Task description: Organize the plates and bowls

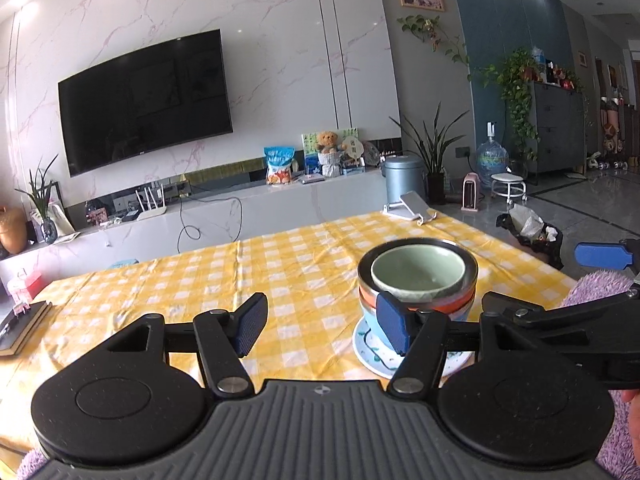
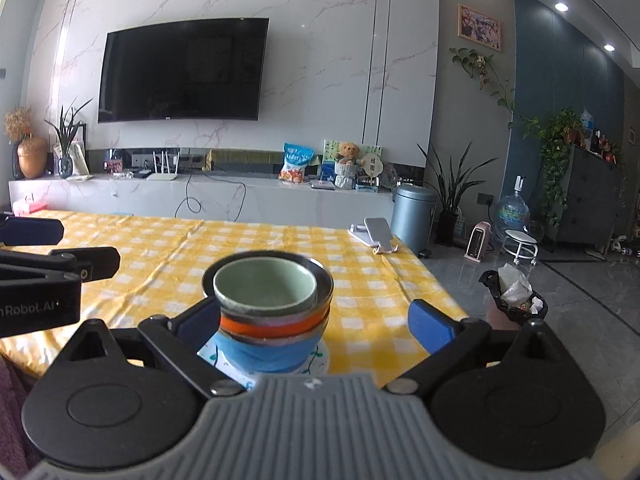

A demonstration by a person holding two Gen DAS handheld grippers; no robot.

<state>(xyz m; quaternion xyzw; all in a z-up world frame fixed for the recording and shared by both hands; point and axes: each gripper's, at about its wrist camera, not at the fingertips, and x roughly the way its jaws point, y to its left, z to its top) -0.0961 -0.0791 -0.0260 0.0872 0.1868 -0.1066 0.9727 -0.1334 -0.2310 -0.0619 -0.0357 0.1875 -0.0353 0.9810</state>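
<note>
Left gripper (image 1: pixel 324 326) open, bowl stack (image 1: pixel 417 284) beside

Bright daylight, ceiling spots (fisheye-bent edges).

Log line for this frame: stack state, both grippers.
stack: green bowl nested atop bowls on plate | left gripper: open, empty, beside stack | right gripper: open, straddling stack | tablecloth

A: Where are the bowls (image 1: pixel 418 280)?
B: Nested, stacked on a plate (image 1: pixel 372 354) at the bench's (image 1: pixel 200 280) near edge.
A: Behind them?
B: A phone stand (image 1: pixel 408 206) at the far right corner.
</note>
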